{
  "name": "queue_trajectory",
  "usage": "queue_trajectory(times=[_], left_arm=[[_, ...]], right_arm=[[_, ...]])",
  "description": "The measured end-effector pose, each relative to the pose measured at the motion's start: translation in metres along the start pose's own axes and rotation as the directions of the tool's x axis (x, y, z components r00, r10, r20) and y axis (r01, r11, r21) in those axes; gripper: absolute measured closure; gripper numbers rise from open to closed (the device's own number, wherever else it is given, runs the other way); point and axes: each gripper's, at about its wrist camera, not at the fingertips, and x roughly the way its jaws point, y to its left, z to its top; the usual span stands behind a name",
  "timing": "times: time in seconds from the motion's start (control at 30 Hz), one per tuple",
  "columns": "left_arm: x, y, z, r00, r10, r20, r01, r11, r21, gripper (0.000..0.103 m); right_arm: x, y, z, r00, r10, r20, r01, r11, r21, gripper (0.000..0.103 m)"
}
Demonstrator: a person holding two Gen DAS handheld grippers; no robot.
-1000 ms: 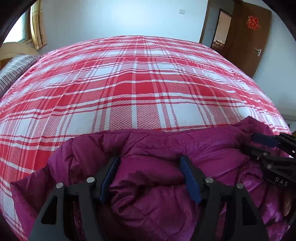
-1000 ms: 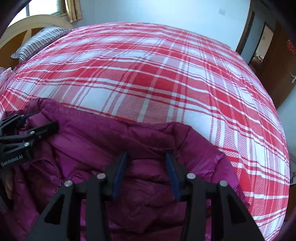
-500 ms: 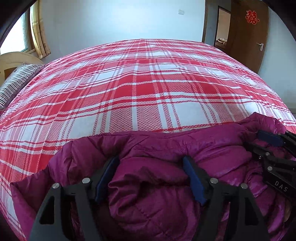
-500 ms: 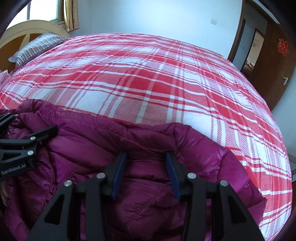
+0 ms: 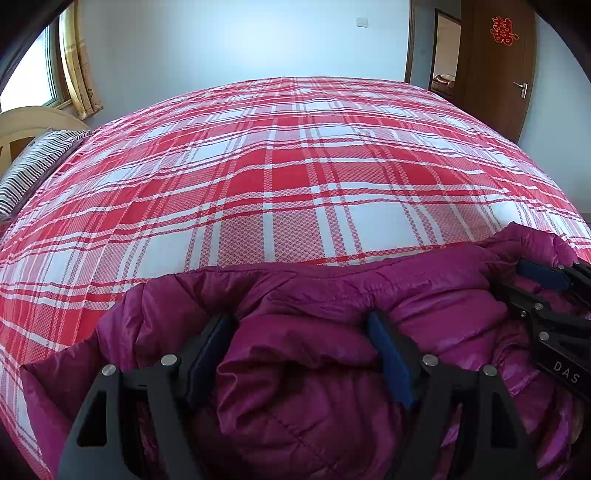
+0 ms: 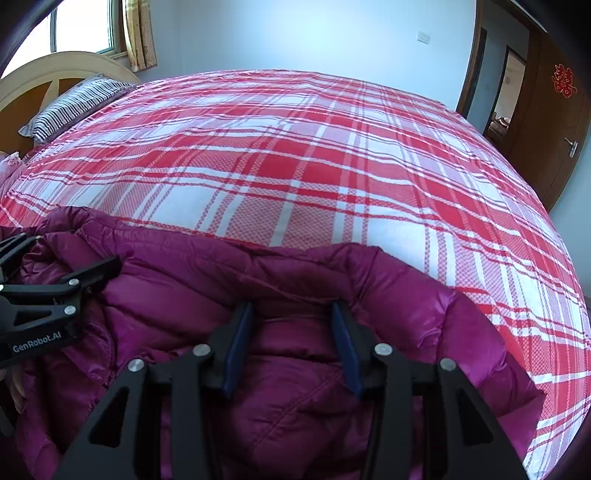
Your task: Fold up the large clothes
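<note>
Two hand-held grippers, left (image 5: 299,354) and right (image 6: 291,339), each clamp a puffy fold of the magenta down jacket (image 5: 332,295), bunched beneath them on the bed (image 5: 295,184). Likely mid-fold; next, carry the held edge forward evenly.

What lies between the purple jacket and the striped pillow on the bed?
Only bare red-and-white plaid bedcover lies between the purple jacket and the striped pillow. The right wrist view shows this best; the left wrist view agrees.

red plaid bedspread (image 5: 295,177), striped pillow (image 6: 74,107), brown door (image 5: 495,66), curtained window (image 6: 85,26).
</note>
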Motion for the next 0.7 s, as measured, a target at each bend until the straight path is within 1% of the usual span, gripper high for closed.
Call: queue_trajectory(times=[0.7], left_arm=[[0.0012,-0.0002,0.0013,1.0,0.005,-0.008,-0.005,1.0,0.005,0.025]], right_arm=[[0.0006,-0.0005,0.0003,1.0,0.001,0.001,-0.001,1.0,0.001,0.055]])
